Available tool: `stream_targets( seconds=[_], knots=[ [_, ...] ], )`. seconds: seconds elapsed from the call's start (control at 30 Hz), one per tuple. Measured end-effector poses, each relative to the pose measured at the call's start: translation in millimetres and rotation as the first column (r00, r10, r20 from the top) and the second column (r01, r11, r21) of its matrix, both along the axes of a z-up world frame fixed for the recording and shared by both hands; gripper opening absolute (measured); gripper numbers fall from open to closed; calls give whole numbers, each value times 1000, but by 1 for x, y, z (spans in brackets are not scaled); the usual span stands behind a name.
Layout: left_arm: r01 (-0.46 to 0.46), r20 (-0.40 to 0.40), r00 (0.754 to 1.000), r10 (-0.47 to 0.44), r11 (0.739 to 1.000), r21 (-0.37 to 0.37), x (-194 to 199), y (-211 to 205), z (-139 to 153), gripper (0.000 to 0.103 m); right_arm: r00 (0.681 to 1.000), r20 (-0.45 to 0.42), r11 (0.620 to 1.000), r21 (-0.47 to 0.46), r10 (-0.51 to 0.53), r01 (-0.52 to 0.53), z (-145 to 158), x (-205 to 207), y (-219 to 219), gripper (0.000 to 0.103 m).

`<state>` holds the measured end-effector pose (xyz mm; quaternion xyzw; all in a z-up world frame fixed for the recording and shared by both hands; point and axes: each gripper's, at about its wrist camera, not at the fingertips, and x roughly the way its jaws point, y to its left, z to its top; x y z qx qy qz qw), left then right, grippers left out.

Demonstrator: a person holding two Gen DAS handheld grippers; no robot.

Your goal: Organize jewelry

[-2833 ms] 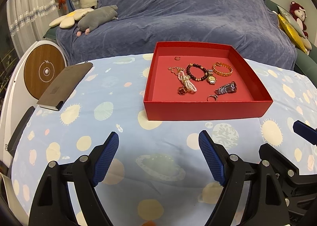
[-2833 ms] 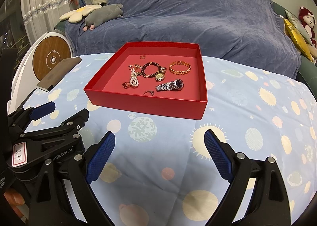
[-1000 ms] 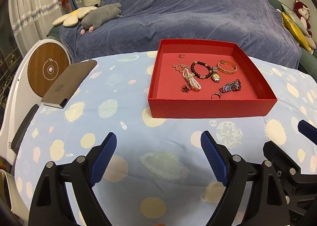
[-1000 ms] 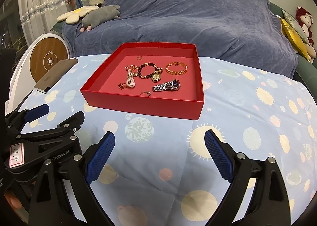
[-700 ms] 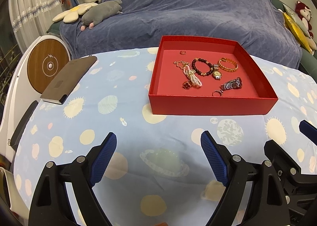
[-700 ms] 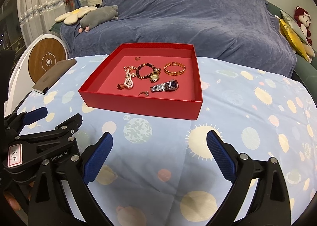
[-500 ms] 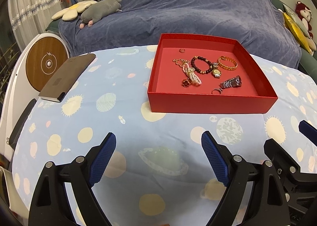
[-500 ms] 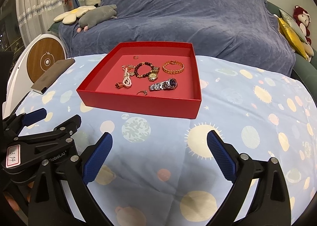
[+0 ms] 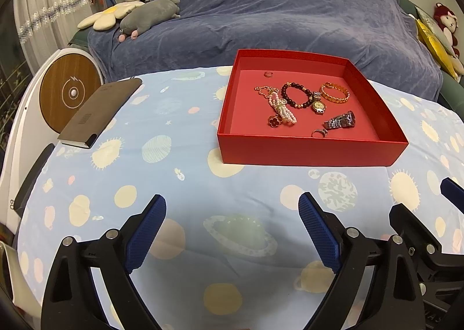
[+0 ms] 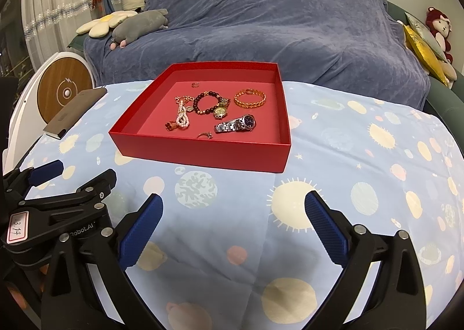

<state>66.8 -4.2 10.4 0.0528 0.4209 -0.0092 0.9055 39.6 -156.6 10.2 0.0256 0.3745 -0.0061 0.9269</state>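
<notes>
A shallow red tray (image 9: 311,153) sits on the planet-print tablecloth, beyond both grippers. Inside lie a pearl bracelet (image 9: 282,109), a dark bead bracelet (image 9: 295,95), a gold chain bracelet (image 9: 335,93), a small gold watch (image 9: 317,104), a silver watch (image 9: 340,121) and two rings (image 9: 317,133). My left gripper (image 9: 232,199) hovers over the cloth short of the tray, its jaws opening with nothing between them. In the right wrist view the tray (image 10: 203,156) and silver watch (image 10: 236,124) lie ahead of my right gripper (image 10: 234,198), which is wide open and empty.
A flat grey case (image 9: 100,111) lies at the table's left edge. Beside it stands a round wood-faced white device (image 9: 71,92). A sofa under a blue blanket (image 9: 275,11) runs behind the table, with plush toys (image 9: 148,14) at its left end.
The left jaws stand slightly wider than before. Both views have drifted a little since the oldest frames. The tray and the jewelry lie as they did.
</notes>
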Motion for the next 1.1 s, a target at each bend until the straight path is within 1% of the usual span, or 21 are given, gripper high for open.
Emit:
stream_targets(
  seconds=[0.33, 0.47, 0.6, 1.1],
  knots=[
    [-8, 6, 1000, 8, 1000, 6, -1, -1, -1, 90, 1000, -3, 1000, -1, 1, -1, -1, 0, 0, 96],
    [-11, 3, 1000, 11, 1000, -2, -2, 0, -1, 90, 1000, -2, 1000, -2, 1, -1, -1, -1, 0, 96],
    [-18, 25, 1000, 18, 1000, 12, -3, -1, 0, 90, 1000, -2, 1000, 0, 0, 0, -1, -1, 0, 96],
    [-18, 30, 999, 17, 1000, 12, -3, -3, 1, 90, 1000, -3, 1000, 0, 0, 0, -1, 0, 1, 96]
  ],
)
